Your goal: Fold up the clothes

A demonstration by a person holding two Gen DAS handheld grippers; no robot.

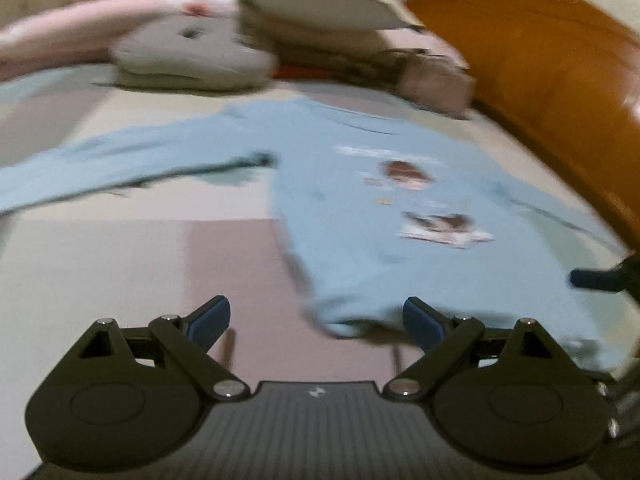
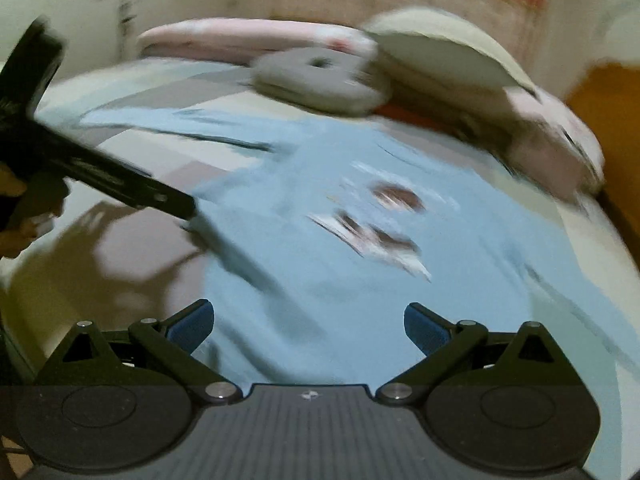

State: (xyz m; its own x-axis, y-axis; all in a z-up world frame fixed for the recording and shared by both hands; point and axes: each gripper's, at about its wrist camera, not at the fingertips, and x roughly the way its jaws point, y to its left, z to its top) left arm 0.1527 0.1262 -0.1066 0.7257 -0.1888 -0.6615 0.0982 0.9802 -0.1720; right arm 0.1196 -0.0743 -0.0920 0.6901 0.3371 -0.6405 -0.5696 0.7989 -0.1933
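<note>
Left wrist view: your left gripper was released over the shirt hem.
Right gripper: released, empty, above the blue shirt.
Shirt: lay spread flat on the bed, below the pillows.

The right gripper is hovering over the lower part of a light blue long-sleeved shirt that is lying spread flat on the bed, its jaws standing wide apart with nothing between them. At the left edge a hand is holding the left gripper, whose dark tip is reaching to the shirt's side edge, though blur is hiding whether it is touching. Beyond the shirt, a grey cushion, a pink pillow and a beige pillow are lying at the head of the bed.
</note>
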